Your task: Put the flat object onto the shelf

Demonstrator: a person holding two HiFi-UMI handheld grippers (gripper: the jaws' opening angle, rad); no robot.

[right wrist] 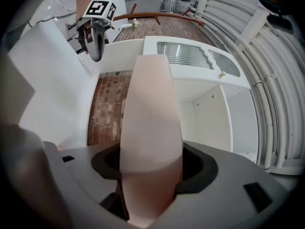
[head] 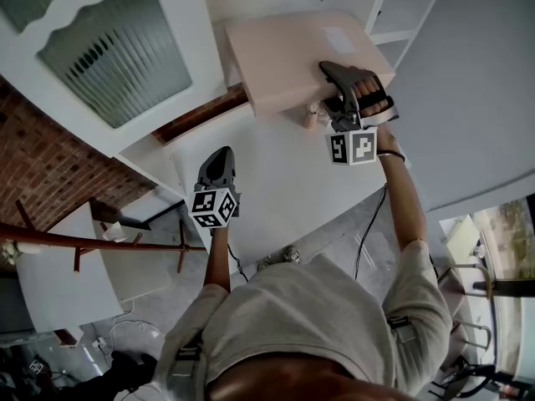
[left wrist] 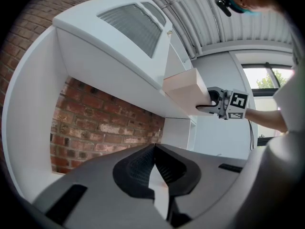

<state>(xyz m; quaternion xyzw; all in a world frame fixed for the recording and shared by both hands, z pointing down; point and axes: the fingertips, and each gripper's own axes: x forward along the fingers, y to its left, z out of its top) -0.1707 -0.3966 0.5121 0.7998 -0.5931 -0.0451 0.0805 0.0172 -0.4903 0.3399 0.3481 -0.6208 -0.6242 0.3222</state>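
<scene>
**Flat box in my right gripper, at the shelf**

My right gripper (head: 333, 72) holds the flat box (head: 292, 53) by one edge. Its jaws stand wide, with the box pressed between them. The box is pale pink-beige and rectangular, with smooth plain faces and a small lighter label on top. In the head view it is at 1 o'clock, over the far part of the white shelf (head: 276, 182). My left gripper (head: 221, 155), at 7 o'clock from the box, is closed and empty.

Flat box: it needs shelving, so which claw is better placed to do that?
Right. The right claw grips the flat box, held up near the white shelves. The left claw is shut, empty and lower, over the table.
</scene>
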